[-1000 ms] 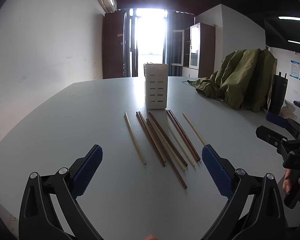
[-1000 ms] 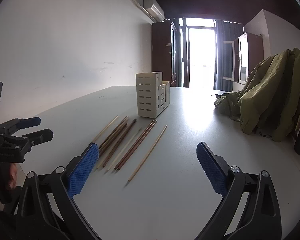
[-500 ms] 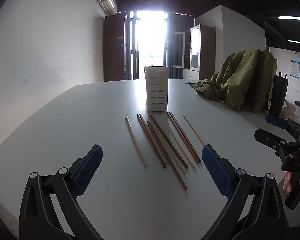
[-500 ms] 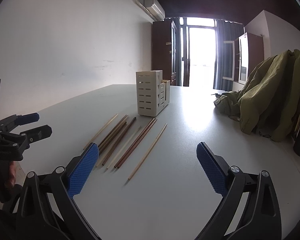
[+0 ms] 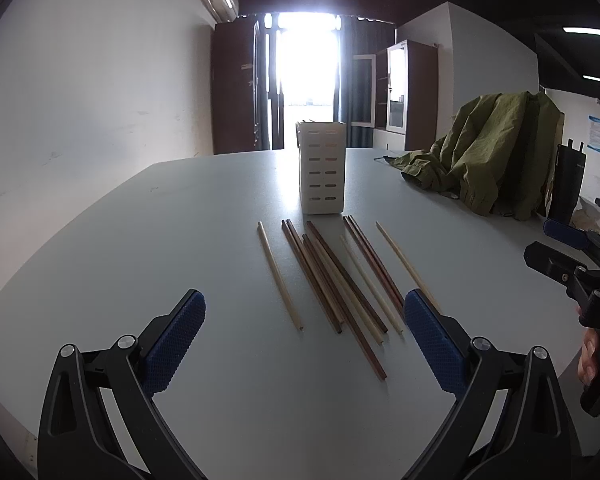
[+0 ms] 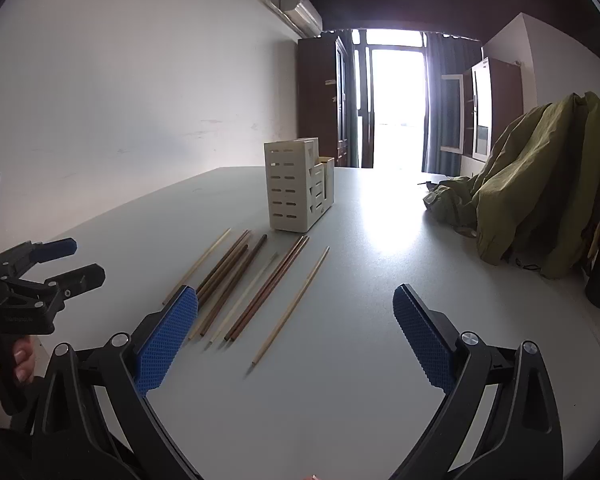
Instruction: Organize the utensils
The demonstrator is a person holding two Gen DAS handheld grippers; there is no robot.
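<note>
Chopsticks (image 5: 332,280) lying loose, pale and brown, about ten | one slotted holder (image 5: 322,168) standing | I am holding both grippers (image 5: 304,344) (image 6: 296,340) with jaws apart.

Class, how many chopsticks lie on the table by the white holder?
10 chopsticks, all flat on the table before the holder: leftmost pale one, overlapping bunch of five, another pale one, dark pair, rightmost pale one. Overlap may hide more.
</note>
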